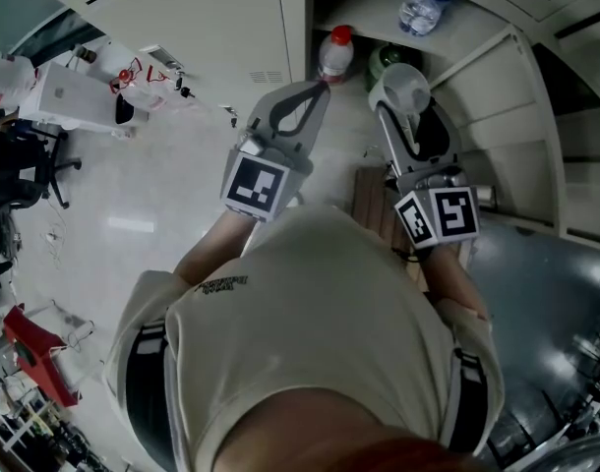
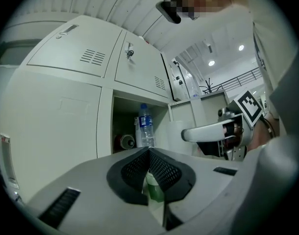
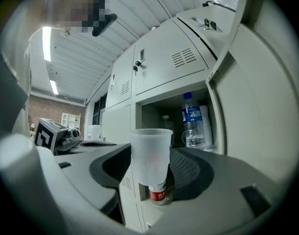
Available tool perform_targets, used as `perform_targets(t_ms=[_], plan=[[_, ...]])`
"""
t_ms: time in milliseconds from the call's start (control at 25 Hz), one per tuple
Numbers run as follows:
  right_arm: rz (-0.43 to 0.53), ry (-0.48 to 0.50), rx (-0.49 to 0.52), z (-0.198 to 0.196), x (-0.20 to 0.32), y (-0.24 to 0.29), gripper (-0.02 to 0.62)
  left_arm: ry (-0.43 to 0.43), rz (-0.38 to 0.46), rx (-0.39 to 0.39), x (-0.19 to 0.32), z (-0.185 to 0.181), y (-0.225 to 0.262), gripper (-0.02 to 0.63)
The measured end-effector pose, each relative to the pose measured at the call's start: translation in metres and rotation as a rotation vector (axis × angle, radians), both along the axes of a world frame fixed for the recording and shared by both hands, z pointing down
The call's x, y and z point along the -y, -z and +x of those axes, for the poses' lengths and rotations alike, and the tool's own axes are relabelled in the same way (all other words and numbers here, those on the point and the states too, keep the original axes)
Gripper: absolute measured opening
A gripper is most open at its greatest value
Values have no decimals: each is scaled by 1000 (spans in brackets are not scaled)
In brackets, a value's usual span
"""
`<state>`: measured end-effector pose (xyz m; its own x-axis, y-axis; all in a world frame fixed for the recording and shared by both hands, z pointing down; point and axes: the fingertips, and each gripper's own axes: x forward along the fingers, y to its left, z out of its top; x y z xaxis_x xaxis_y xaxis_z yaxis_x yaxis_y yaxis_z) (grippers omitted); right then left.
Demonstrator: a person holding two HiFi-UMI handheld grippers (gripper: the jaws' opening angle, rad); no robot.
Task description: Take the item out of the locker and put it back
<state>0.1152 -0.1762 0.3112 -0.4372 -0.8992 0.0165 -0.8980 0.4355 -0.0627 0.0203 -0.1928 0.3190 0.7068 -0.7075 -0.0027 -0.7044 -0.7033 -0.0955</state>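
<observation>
When read against the task, shows about the halfway stage: clear plastic cup [image 3: 150, 148] out of the locker [image 2: 56, 121] and held upright, mouth up, in front of its open compartments, with the putting back apparently left to do. Grips the cup across its lower body with the right gripper [image 3: 150, 169], jaws spread wide and pressing on both sides. Shows the left gripper [image 2: 149, 153] closed tip to tip on nothing, raised near the right one and pointing at the same opening. Gives no sign of which compartment belongs to the cup. Finds both occupied: a water bottle [image 3: 192, 121] standing in the upper one, a red-capped bottle [image 1: 336, 52] and a green container [image 1: 383, 62] in the one below. Calls, by this reading, for a return path that clears these bottles and the open door [image 3: 260, 111] at the right.
</observation>
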Motion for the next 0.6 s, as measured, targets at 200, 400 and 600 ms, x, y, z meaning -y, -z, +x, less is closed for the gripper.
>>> perform_targets(t_ms=[200,400,600], plan=[[-2,3,-6,-2,0,-2,252,-1,-7,-3,0,-2,-1,12],[-4,12,-6,-5,-1,-2,252,-1,-9,-4,-1,-2,-1,12],[-6,8,-1,-5,-1,-3,252,-2,-15,5,-1,-2,-2,12]])
